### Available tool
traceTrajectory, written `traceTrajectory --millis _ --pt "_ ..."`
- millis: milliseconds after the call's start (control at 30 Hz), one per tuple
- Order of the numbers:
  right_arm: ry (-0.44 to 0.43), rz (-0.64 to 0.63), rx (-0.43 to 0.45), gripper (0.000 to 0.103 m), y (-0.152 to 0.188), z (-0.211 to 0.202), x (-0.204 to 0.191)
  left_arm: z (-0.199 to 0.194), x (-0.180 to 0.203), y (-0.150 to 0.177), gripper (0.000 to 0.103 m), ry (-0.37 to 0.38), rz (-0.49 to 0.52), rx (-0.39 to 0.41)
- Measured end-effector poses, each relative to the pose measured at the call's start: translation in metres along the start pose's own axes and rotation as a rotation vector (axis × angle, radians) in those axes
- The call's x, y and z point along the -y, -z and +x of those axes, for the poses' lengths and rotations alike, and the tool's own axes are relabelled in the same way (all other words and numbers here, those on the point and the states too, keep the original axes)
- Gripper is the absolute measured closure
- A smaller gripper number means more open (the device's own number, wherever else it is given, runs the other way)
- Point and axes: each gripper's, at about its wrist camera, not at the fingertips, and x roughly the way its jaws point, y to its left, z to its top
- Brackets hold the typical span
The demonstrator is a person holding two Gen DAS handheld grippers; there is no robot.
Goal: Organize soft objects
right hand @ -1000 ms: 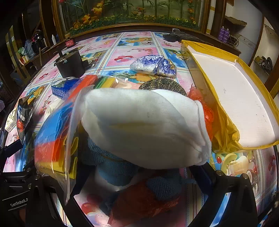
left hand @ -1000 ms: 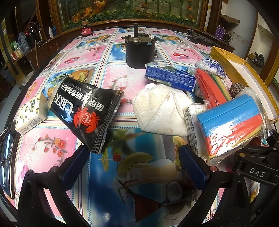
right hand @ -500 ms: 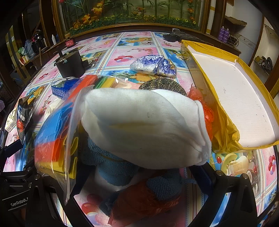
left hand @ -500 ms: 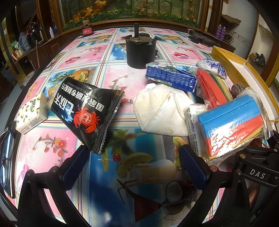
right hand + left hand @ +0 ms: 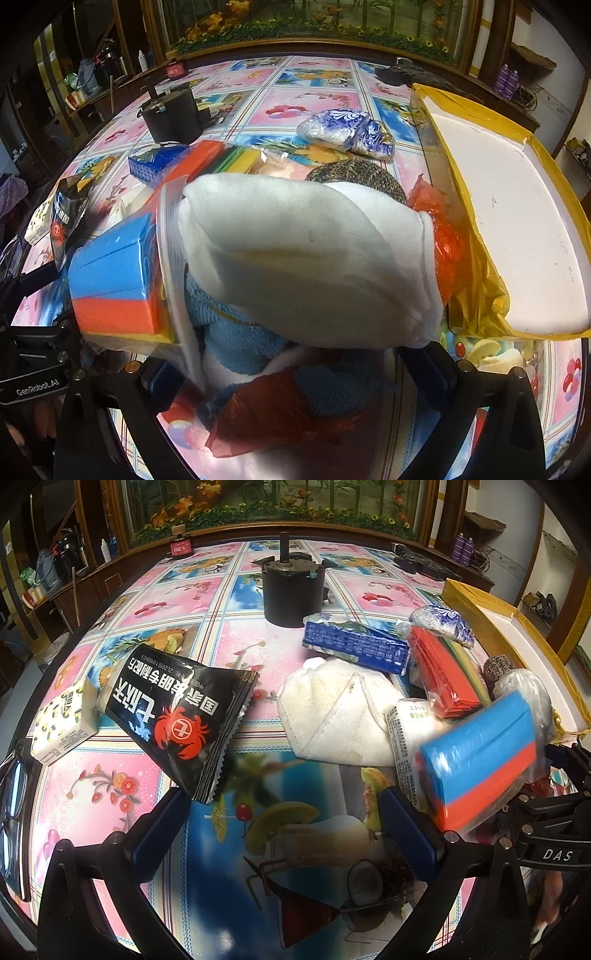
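Observation:
My left gripper is open over bare tablecloth, with nothing between its fingers. Beyond it lie a black snack packet, a folded white towel and a blue tissue pack. A bagged blue-and-orange sponge pack is blurred at the right. In the right wrist view, my right gripper stands wide, with a white padded cloth lying across both fingers and hiding their tips. Under the cloth are a blue knitted cloth and red mesh. The sponge pack leans against the cloth's left side.
A yellow-lined box with a white floor stands open at the right. A black pot is mid-table, a white tissue pack at the left, and glasses at the left edge. A blue-white bag and a brown scourer lie behind the heap.
The bagged blue-and-orange sponge pack has shifted down and nearer, now blurred. My right gripper has dropped slightly in the left wrist view. The white cloth and left gripper have not moved.

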Motion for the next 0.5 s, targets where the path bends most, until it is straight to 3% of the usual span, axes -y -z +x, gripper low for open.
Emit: traceTrajectory --millis 167,333,500 --pt "-0.041 -0.037 -0.012 0.001 0.006 -0.01 -0.001 -0.01 -0.002 0.002 0.0 0.019 -0.011 0.047" --pt "-0.106 -0.032 0.007 0.002 0.013 -0.024 0.003 -0.03 0.0 0.006 0.0 0.018 0.018 0.154" --pt "-0.132 -0.064 0.06 0.015 0.023 -0.042 0.001 -0.038 0.003 0.006 0.0 -0.027 0.07 0.203"
